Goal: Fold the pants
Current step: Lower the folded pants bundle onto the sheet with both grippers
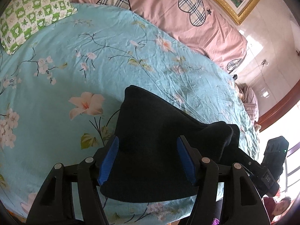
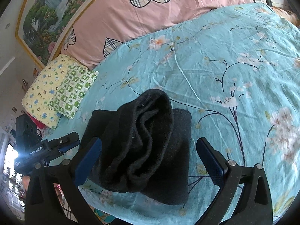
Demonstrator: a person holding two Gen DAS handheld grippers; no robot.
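Note:
The black pants lie folded into a small thick bundle on the blue floral bedsheet near the bed's front edge. My left gripper is open, its blue pads on either side of the bundle just above it. In the right wrist view the pants show a rumpled folded layer on top of a flat layer. My right gripper is open wide over the bundle, holding nothing. The left gripper shows at the left of the right wrist view; the right gripper's body shows at the right of the left wrist view.
A pink duvet with plaid hearts lies along the back of the bed. A green checked pillow and a yellow pillow sit at the bed's far corner. A framed painting hangs on the wall. A person sits beyond the bed's edge.

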